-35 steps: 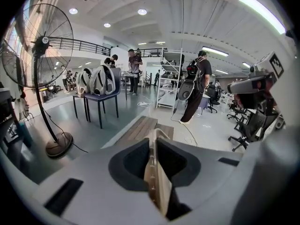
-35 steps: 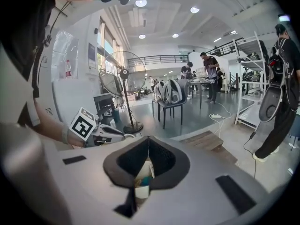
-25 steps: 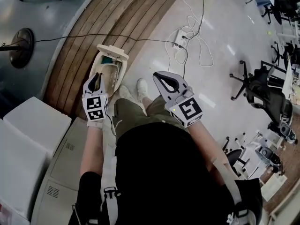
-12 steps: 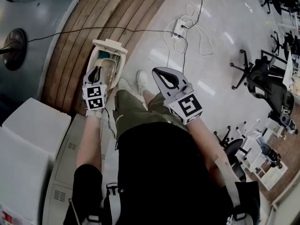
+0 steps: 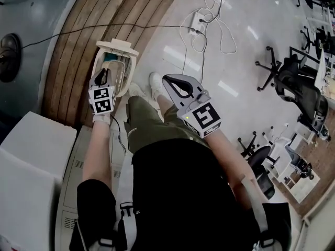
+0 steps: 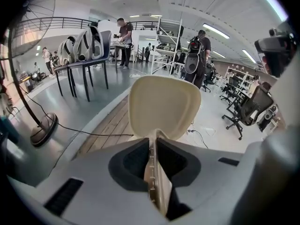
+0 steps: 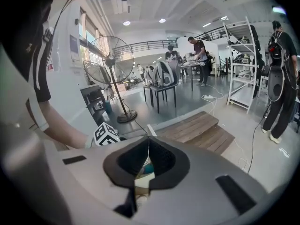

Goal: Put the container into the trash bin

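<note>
A cream clamshell container (image 5: 119,63) hangs open over the wooden step, something teal inside it. My left gripper (image 5: 104,77) is shut on its near rim. In the left gripper view the raised lid of the container (image 6: 164,106) stands ahead, and its thin edge is pinched at the left gripper (image 6: 154,142). My right gripper (image 5: 168,80) is beside it over the person's legs, shut with nothing in it. In the right gripper view the right gripper (image 7: 149,143) shows its tips touching, with the container (image 7: 143,178) below them. I cannot make out a trash bin.
A curved wooden step (image 5: 78,35) runs under the container. White boxes (image 5: 31,156) and a grey cabinet (image 5: 70,166) stand at the left. A power strip with cables (image 5: 198,21) lies on the floor, and office chairs (image 5: 293,88) stand at the right. A fan base (image 5: 6,48) is at far left.
Both grippers have sunk lower, the left more than the right. The container went down with the left gripper and stayed gripped. The right gripper stayed shut.
</note>
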Available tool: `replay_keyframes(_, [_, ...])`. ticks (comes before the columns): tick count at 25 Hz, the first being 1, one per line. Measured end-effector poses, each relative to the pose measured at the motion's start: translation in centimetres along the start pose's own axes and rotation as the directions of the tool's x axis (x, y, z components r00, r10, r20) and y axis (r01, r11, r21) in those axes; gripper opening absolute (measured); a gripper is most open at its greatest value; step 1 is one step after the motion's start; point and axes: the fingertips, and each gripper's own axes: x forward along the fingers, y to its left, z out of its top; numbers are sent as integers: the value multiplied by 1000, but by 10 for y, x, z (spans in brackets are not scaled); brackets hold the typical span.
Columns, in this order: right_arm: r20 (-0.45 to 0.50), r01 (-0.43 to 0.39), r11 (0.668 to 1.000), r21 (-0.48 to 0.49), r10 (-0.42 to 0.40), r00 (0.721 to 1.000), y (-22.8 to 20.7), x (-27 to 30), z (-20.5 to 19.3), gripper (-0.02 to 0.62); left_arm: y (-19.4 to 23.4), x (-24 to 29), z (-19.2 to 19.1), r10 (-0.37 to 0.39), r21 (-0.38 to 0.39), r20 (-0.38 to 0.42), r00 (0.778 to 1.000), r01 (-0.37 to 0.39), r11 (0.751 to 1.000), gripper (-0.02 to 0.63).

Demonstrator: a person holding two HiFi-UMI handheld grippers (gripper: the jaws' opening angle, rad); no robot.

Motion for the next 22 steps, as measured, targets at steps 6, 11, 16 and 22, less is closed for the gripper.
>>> replay_keyframes(6, [-18, -1, 1000, 6, 1, 1000, -2, 10, -10, 15, 5, 24, -16, -5, 2, -25, 1000, 5, 1000, 54])
replay_keyframes(11, [-49, 0, 1000, 17, 1, 999, -1, 16, -28, 15, 11, 43, -31, 2, -24, -44, 999, -3, 1000, 54])
replay_keyframes(16, [-80, 11, 999, 35, -8, 997, -2, 18, -44, 15, 11, 62, -42, -9, -13, -58, 998, 8, 1000, 54])
replay_keyframes(22, [-108, 25, 998, 59, -19, 994, -8, 14, -63, 15, 7, 82, -51, -12, 3, -84, 996, 12, 1000, 54])
